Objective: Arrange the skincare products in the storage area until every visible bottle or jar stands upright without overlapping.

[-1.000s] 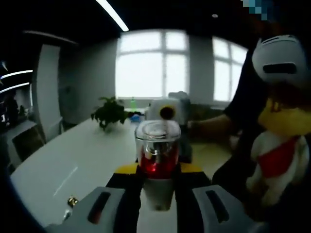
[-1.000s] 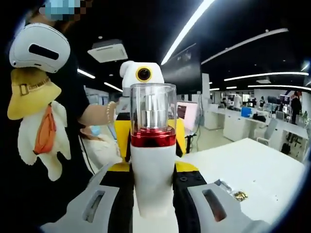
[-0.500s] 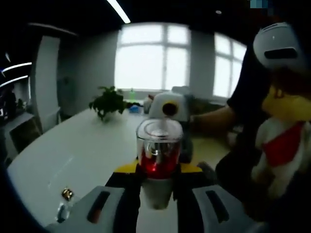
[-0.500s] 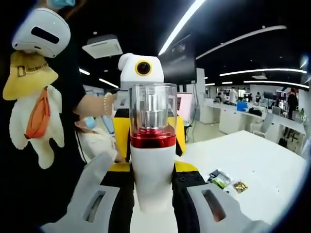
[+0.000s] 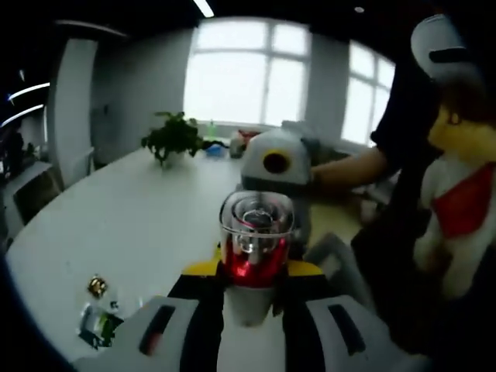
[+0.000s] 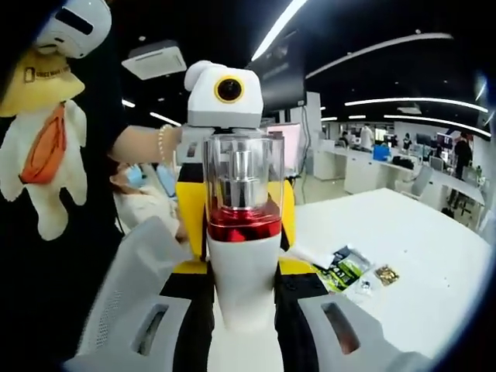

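Left gripper view: the left gripper (image 5: 249,310) pinches a pump bottle (image 5: 255,252) between its jaws, white body, red collar, clear cap, held upright over the white table (image 5: 147,225). Directly behind the bottle sits the right gripper (image 5: 273,182), facing the camera. On the table at lower left lie a small green-and-black sachet (image 5: 97,325) and a small gold piece (image 5: 96,286). A potted plant (image 5: 173,137) stands at the far table edge by the windows. A plush toy (image 5: 462,194) hangs at right.

Right gripper view: the right gripper (image 6: 244,318) likewise clamps the same bottle (image 6: 243,232); the left gripper (image 6: 225,101) stands just behind it, blocking the middle of the scene. The sachet (image 6: 344,267) and gold piece (image 6: 385,273) lie on the table (image 6: 418,256) to the right, apart from the bottle. The plush toy (image 6: 43,139) hangs at upper left.
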Demonstrator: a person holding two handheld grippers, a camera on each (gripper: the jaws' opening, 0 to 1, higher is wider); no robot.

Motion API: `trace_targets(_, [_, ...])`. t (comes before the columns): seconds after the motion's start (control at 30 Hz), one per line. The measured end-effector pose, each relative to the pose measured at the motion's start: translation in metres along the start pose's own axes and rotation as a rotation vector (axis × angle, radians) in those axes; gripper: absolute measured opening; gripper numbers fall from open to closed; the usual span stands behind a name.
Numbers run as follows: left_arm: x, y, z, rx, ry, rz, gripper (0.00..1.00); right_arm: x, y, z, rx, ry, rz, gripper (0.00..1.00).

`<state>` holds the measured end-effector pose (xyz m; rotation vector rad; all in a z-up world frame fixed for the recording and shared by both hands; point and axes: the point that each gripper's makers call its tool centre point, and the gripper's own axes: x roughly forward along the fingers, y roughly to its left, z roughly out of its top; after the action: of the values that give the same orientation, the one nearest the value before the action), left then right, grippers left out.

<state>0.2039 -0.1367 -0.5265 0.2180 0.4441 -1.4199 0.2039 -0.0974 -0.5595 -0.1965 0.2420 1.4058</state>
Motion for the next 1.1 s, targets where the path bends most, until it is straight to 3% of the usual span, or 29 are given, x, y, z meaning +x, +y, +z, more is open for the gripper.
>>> trace_targets(1.1, [0.036, 0.028, -0.088, -0.032, 0.099, 0.017, 0.23, 0.028, -0.018, -0.092, -0.018, 0.157, -0.113, 0.30])
